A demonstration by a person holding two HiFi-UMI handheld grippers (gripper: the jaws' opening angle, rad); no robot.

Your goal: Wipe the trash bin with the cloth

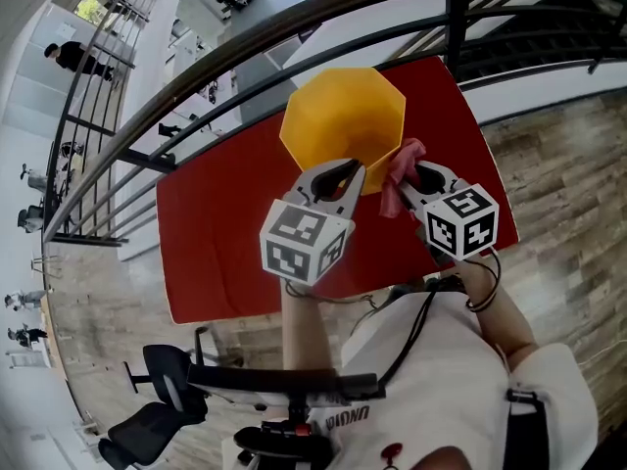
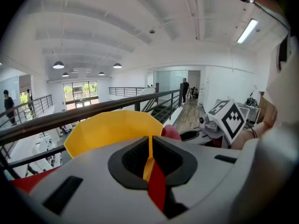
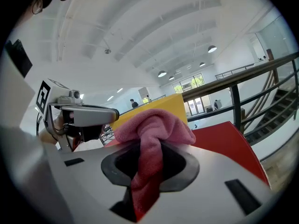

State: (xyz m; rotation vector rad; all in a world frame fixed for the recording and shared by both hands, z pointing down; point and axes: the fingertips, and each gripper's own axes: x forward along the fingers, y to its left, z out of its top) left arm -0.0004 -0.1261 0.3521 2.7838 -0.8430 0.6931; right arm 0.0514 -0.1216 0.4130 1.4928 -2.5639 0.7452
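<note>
Pinching the near wall of the yellow trash bin [image 1: 338, 116], our left hand-held gripper [image 1: 345, 169] has its jaws pressed onto the thin plastic just below the rim. Our right hand-held gripper [image 1: 411, 171] is clamped on a bunched pink cloth [image 3: 154, 125], which hangs just beside the bin's near-right corner. We cannot tell whether it is touching the bin.

We see three ways this could go wrong:
- The bin looks light and thin-walled. Hard pressure from the cloth could buckle that side or twist the rim out of the left jaws.
- The bin is held at one point only, so a sideways stroke could pivot it around that grip or tip it.
- The cloth is gripped by a fold, with a loose tail trailing below the jaws. If it drags on an edge of the bin, it may pull free.

The bin stands on a red surface [image 1: 235, 223], towards its far side. Beyond the bin runs a dark metal railing [image 1: 245, 57], and past that the room drops to a lower level where people are walking [image 1: 73, 57]. A push away from us could therefore send the bin off that far side. To the right of the bin is wood-plank floor [image 1: 558, 184], and nearer to us than the bin stands a black office chair [image 1: 162, 399]. Above is a white ceiling with hanging lamps [image 2: 58, 65].
</note>
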